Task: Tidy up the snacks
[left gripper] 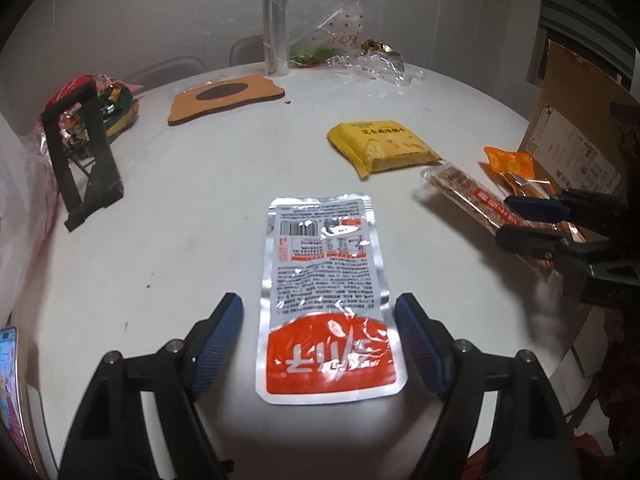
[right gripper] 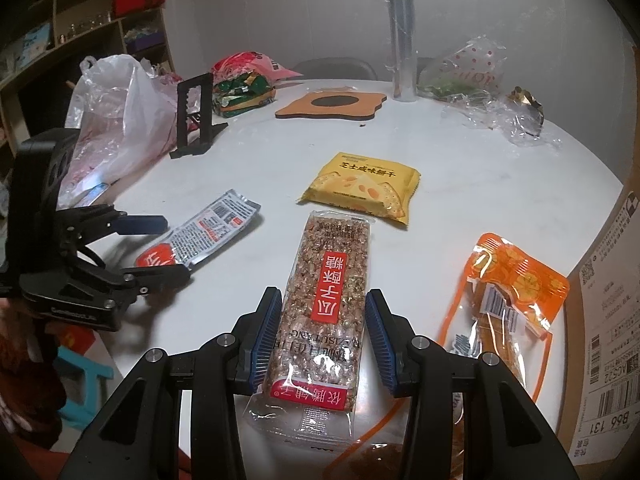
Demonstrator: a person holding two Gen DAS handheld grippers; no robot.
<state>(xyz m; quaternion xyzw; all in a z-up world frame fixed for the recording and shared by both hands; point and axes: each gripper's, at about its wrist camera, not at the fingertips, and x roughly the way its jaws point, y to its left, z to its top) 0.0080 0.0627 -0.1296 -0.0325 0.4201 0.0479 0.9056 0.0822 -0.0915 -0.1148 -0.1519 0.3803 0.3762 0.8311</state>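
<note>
In the left wrist view the right tool (left gripper: 528, 220) covers the near end of the seed brittle bar (left gripper: 468, 196) and most of the orange pouch (left gripper: 510, 166) near the worktop's right edge. The cardboard box (left gripper: 576, 148) is cut off by the picture's right side, its label print too small to read. In the right wrist view the left tool (right gripper: 168, 246) hides part of the silver pouch (right gripper: 208, 230). The snack bags (right gripper: 244, 88) behind the black stand (right gripper: 196, 114) are partly hidden.

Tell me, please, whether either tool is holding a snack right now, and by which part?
Neither holds anything yet. The left tool straddles the silver pouch at its red end; the right tool straddles the seed brittle bar near its lower half, both open.
</note>
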